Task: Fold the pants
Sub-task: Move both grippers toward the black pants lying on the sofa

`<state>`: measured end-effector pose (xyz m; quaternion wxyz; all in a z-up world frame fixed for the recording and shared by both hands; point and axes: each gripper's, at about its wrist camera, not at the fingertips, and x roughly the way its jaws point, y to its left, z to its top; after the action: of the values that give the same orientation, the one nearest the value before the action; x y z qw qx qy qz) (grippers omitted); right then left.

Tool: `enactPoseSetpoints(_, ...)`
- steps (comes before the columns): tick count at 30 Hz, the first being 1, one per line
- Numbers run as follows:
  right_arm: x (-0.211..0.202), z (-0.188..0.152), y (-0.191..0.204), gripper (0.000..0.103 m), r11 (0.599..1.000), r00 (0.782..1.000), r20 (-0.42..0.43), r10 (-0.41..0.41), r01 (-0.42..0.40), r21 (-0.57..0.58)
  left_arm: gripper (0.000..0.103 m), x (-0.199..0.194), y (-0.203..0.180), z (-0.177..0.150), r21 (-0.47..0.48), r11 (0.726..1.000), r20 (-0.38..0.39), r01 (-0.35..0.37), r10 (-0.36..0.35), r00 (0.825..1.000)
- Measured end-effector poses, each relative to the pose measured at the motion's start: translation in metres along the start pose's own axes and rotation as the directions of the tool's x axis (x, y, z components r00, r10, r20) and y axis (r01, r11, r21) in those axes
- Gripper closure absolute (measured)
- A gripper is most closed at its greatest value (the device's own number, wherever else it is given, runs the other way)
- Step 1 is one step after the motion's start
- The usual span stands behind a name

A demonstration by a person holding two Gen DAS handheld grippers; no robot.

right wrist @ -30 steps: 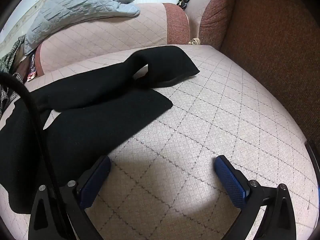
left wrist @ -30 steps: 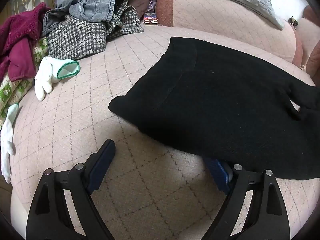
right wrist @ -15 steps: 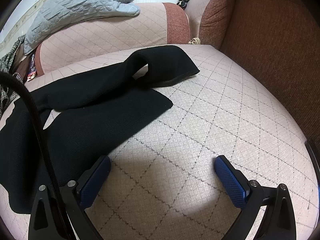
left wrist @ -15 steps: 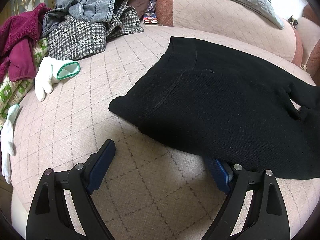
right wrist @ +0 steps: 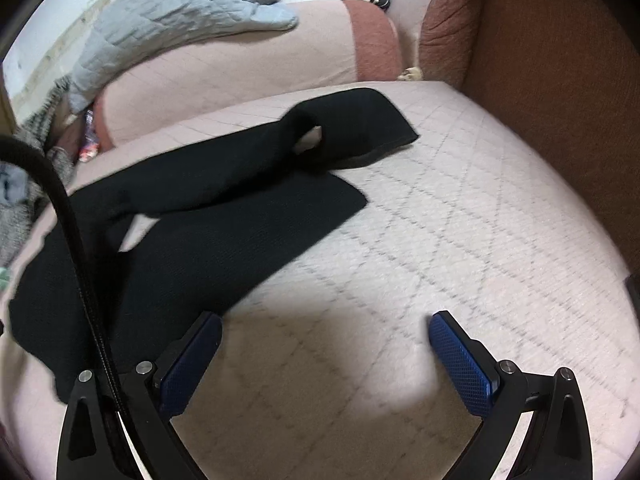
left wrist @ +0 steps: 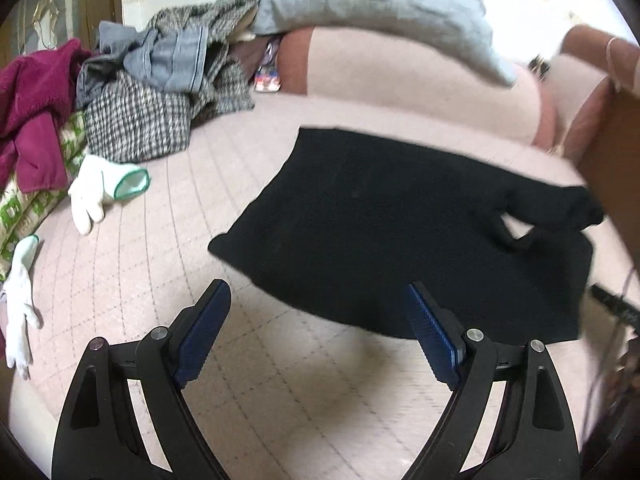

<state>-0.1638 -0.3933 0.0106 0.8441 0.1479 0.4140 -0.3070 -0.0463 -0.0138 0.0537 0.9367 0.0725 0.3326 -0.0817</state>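
Black pants (left wrist: pixel 400 232) lie spread on the pink quilted sofa seat (left wrist: pixel 168 264), waist end to the left, legs running right. In the right wrist view the pants (right wrist: pixel 208 216) show two legs, the far one crumpled and folded over near its hem. My left gripper (left wrist: pixel 318 312) is open and empty, hovering just in front of the pants' near edge, clear of the cloth. My right gripper (right wrist: pixel 326 336) is open and empty above bare seat, with its left finger beside the near leg's edge.
A heap of clothes (left wrist: pixel 152 92) and a maroon garment (left wrist: pixel 32 104) sit at the seat's left end. Two white gloves (left wrist: pixel 100 188) lie on the seat. A grey quilt (right wrist: pixel 172 16) drapes the backrest. The brown armrest (right wrist: pixel 552 92) bounds the right side.
Both grippers have lifted and pulled back from the pants. The left gripper's right finger is no longer under the cloth edge. The pants have not moved.
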Motion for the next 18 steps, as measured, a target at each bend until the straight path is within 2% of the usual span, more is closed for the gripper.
enactPoseSetpoints(1,0.001,-0.002,0.002,0.000,1.000,1.000,-0.007,0.011,-0.011,0.022,0.015,-0.004,-0.002,0.002,0.001,1.000,0.007,0.009,-0.009,1.000)
enactPoseSetpoints(3,0.000,-0.005,0.010,0.000,1.000,1.000,-0.007,0.005,-0.005,-0.011,0.015,-0.008,0.000,0.006,-0.021,1.000,-0.017,0.020,-0.020,1.000)
enactPoseSetpoints(6,0.002,-0.004,0.016,0.000,0.999,0.995,-0.095,0.022,-0.024,-0.026,0.015,-0.016,0.005,0.006,-0.072,0.995,-0.026,0.067,-0.069,0.997)
enactPoseSetpoints(8,-0.002,-0.003,0.017,0.000,0.999,0.988,-0.153,0.030,-0.031,-0.006,0.015,-0.017,0.004,0.008,-0.063,0.996,-0.038,0.060,-0.063,0.997)
enactPoseSetpoints(10,-0.009,-0.004,0.018,0.001,0.997,0.982,-0.176,0.073,-0.074,0.004,0.015,-0.018,0.004,0.008,-0.053,0.997,-0.045,0.052,-0.054,0.998)
enactPoseSetpoints(12,-0.018,-0.007,0.019,0.002,0.991,0.977,-0.166,0.133,-0.132,0.015,0.015,-0.019,0.004,0.007,-0.047,0.998,-0.045,0.051,-0.053,0.998)
enactPoseSetpoints(16,-0.025,-0.015,0.029,0.002,0.985,0.981,-0.091,0.174,-0.173,0.017,0.015,-0.017,0.004,0.005,-0.046,0.998,-0.058,0.052,-0.055,0.997)
enactPoseSetpoints(18,-0.026,-0.015,0.035,0.002,0.976,0.974,-0.077,0.215,-0.213,0.036,0.015,-0.015,0.004,0.005,-0.047,0.997,-0.064,0.054,-0.057,0.996)
